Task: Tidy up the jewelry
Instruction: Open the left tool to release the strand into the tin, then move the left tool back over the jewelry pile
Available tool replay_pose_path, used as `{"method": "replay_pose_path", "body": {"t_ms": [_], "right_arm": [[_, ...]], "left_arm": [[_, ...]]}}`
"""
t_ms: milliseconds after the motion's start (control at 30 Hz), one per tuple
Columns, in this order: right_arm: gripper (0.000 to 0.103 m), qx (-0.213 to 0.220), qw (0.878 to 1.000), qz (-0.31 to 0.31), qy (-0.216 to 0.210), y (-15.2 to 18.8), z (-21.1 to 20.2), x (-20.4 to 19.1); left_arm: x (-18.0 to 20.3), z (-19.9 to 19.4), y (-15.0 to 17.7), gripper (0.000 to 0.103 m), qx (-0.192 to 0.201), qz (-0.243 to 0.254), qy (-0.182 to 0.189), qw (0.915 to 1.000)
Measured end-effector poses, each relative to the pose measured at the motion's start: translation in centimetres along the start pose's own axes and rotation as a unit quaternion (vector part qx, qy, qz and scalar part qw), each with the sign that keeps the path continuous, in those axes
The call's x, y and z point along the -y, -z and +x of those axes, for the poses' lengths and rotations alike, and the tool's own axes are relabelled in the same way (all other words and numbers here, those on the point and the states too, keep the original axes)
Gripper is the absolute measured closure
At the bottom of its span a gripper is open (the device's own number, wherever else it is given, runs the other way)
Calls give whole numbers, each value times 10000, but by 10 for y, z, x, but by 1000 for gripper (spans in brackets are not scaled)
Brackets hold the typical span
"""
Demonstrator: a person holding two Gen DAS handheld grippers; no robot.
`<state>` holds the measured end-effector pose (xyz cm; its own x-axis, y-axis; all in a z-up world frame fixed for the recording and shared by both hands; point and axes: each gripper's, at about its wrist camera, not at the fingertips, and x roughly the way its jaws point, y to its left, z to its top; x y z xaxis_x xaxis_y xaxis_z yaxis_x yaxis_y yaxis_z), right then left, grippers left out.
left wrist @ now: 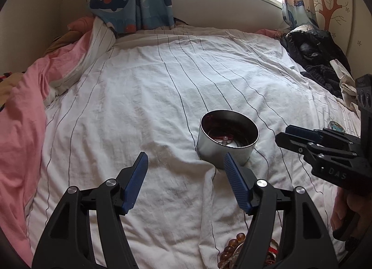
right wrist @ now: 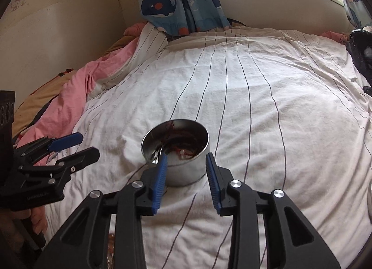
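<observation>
Both your jaws stand wide and hold nothing. Red-corded jewelry already lies inside the metal tin on the bed. Amber beads at six o'clock and a trinket at three o'clock seemingly await pickup.

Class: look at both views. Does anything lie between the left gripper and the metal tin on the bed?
Nothing visible does. The left gripper hangs open just short of the metal tin, with only bare striped sheet between them.
</observation>
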<state>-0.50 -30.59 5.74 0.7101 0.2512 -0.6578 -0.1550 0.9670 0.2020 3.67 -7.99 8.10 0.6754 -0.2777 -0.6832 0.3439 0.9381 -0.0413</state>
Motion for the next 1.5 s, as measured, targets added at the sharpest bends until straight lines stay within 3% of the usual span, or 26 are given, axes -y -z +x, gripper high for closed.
{"method": "replay_pose_path", "body": {"t_ms": [67, 233, 400, 967, 1500], "right_arm": [[57, -60, 10000, -22, 60, 14, -11, -2], [56, -246, 9995, -74, 198, 47, -27, -9], [52, -267, 9989, -83, 378, 69, -41, -12], [43, -209, 9990, 167, 348, 122, -52, -1], [37, -81, 9993, 292, 224, 123, -51, 4]], "left_arm": [[4, -7, 17, 36, -34, 3, -75, 10000], [9, -23, 56, 35, -149, -13, -155, 9998], [7, -36, 75, 33, -60, -99, -205, 9997], [22, -54, 106, 28, -6, 138, -6, 9999], [38, -62, 121, 28, -44, 353, 358, 9987]]}}
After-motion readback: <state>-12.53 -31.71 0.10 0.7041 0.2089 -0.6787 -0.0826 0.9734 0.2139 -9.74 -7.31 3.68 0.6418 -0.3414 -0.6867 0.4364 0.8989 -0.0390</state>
